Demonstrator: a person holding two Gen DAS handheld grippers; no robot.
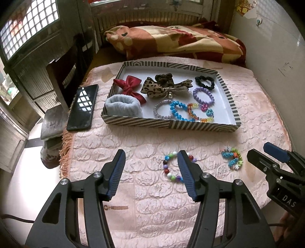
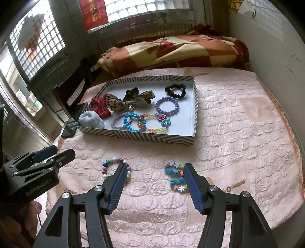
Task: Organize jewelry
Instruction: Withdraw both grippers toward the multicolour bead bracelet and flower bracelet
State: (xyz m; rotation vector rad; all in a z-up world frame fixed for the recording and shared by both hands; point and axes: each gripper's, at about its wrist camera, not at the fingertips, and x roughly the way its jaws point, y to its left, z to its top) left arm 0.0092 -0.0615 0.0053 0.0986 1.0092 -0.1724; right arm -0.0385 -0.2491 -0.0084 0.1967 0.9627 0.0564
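A: Nearest us, our left tool (image 1: 151,167) and right tool (image 2: 155,180) both gape wide, gripping nothing.

B: Just beyond, the beaded bracelet (image 1: 172,167) and flower bracelet (image 1: 232,158) lie on the tabletop (image 1: 133,145), short of the striped tray (image 1: 171,125).

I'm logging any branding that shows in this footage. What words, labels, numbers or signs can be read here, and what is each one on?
"GenRobot.AI": on the body of the left gripper, seen from the right wrist view.
"DAS": on the body of the right gripper, cut off at the frame edge, seen from the left wrist view.
Red hanging by the window: gold characters, too blurred to read.
Pink quilted cover: small woven marks, too small to read.
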